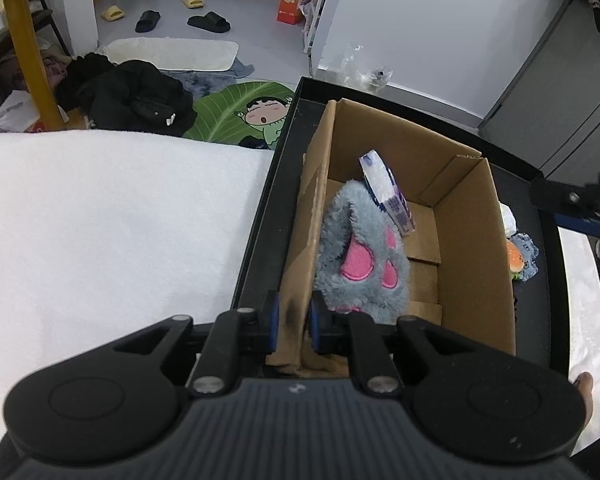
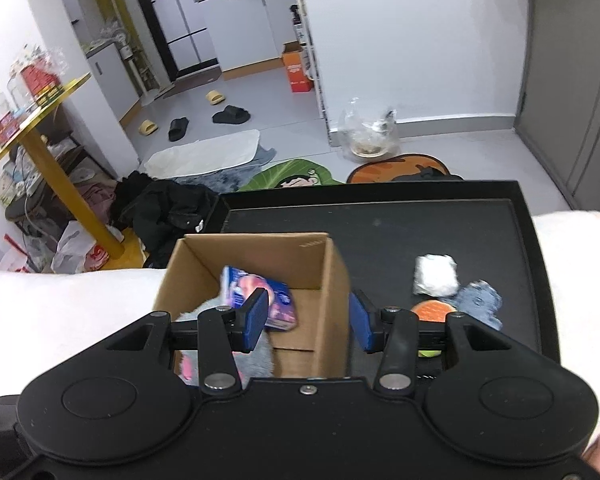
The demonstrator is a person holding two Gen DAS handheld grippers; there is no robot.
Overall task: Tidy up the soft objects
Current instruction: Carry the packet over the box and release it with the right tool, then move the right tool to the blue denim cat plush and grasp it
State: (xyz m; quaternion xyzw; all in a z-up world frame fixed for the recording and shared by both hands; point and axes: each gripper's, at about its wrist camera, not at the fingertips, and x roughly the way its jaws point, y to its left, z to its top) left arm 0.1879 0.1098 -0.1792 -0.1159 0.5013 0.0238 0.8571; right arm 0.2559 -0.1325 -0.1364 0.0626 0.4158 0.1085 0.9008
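Your left gripper (image 1: 293, 322) is clenched on the near wall of the brown cardboard box (image 1: 466, 240), likely steadying it. Just beyond its fingers lie the grey plush paw with pink pads (image 1: 362, 264) and a blue-and-white packet (image 1: 388, 196). Your right gripper (image 2: 308, 316) stands released and empty, straddling the box's right wall; right of it, the white soft wad (image 2: 436, 280) and orange-and-blue plush (image 2: 460, 306) wait on the black tray (image 2: 380, 220).

Home; slippers (image 1: 207, 22), fridge (image 2: 176, 28)
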